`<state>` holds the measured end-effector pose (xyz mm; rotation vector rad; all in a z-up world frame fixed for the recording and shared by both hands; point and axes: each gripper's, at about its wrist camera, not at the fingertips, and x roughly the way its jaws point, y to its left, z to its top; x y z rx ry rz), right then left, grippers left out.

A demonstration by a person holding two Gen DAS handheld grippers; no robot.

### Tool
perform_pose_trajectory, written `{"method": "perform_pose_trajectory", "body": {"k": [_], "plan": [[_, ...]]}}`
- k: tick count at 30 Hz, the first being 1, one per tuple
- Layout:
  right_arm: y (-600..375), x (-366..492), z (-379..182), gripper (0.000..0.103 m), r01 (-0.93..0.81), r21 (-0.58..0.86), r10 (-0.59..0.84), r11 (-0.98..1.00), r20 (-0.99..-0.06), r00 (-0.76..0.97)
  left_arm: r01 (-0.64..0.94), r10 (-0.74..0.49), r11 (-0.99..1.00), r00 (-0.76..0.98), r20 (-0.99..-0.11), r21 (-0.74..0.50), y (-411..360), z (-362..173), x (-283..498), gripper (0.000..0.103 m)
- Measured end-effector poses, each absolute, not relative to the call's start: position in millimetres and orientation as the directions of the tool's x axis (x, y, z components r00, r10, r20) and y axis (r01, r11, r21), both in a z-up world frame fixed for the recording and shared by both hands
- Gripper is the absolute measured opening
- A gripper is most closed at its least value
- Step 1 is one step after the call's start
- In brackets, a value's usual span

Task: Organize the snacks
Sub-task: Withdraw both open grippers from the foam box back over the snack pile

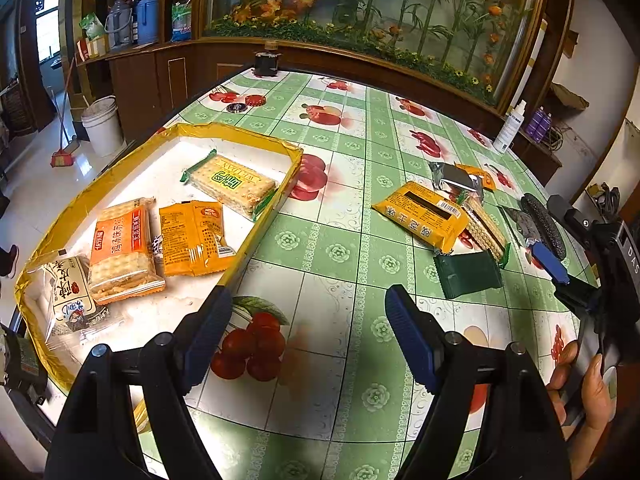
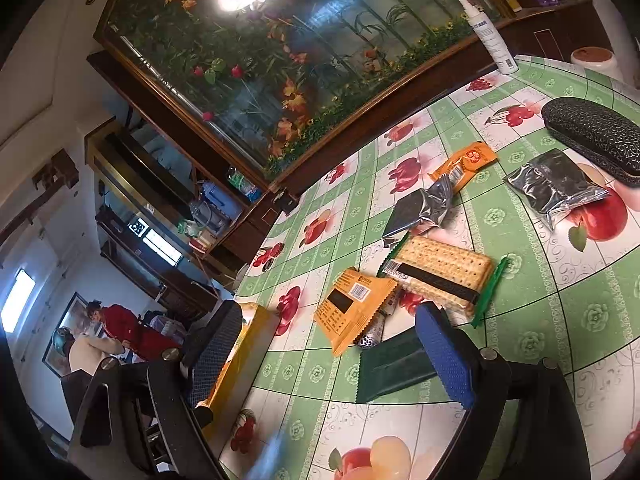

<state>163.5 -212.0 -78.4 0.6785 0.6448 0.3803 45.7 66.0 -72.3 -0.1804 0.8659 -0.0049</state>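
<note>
A yellow-rimmed tray [image 1: 256, 136] at the table's left holds several snack packs, among them an orange cracker pack [image 1: 122, 250] and a green-edged cracker pack [image 1: 232, 184]. Loose snacks lie to the right: a yellow pack [image 1: 424, 216] [image 2: 352, 304], a cracker pack [image 2: 444, 272], a dark green pack [image 1: 466, 274] [image 2: 394, 364], silver packs [image 2: 554, 186] and a small orange pack [image 2: 466, 162]. My left gripper [image 1: 308, 336] is open and empty above the tablecloth beside the tray. My right gripper [image 2: 328, 356] is open and empty just short of the green and yellow packs; it also shows in the left wrist view [image 1: 550, 258].
A black glasses case [image 2: 596, 138] lies at the right. A white spray bottle [image 2: 490, 40] stands at the far edge. A black cup [image 1: 266, 63] and two round lids [image 1: 255, 101] sit at the far left. A wooden cabinet with a planted glass panel runs behind the table.
</note>
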Motion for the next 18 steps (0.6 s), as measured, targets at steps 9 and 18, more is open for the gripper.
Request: {"method": "perform_pose_trajectory", "body": {"k": [9,18], "plan": [[-228,155,-70,0.091,-0.117,0.586,0.450,0.802,-0.463,0.764,-0.075,-0.054,0.989,0.629,-0.775,-0.130,66,-82,61,0.079],[-239,153,-81,0.091,-0.095,0.424,0.351,0.901,-0.579,0.736,-0.013,-0.051,0.997,0.577,-0.815,-0.072,40,-102,85,0.079]]}}
